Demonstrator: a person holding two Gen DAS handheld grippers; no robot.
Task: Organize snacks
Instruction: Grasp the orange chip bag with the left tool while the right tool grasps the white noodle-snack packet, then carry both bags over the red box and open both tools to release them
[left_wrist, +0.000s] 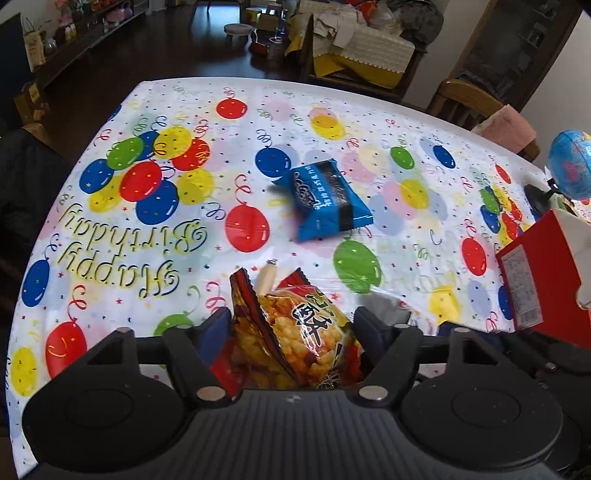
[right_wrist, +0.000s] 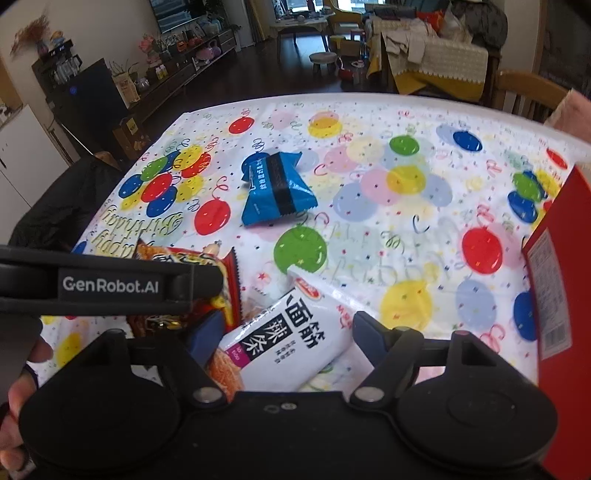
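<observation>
1. The orange snack bag (left_wrist: 295, 332) sits at the near edge of the table between the fingers of the left gripper (left_wrist: 293, 325). It looks light, crinkly and slippery, with brittle pieces inside, so I would hold it by the flat sealed edge.
2. Whether those fingers press the bag I cannot tell.
3. The white snack pack (right_wrist: 291, 339) lies just right of it, between the jaws of the right gripper (right_wrist: 288, 332), which stand apart from its sides (soft, flat, easy to pinch mid-body).
4. The blue packet (left_wrist: 325, 199) lies farther off, alone on the balloon tablecloth (left_wrist: 369, 129).
5. A red box (right_wrist: 554, 288) stands at the right.
</observation>
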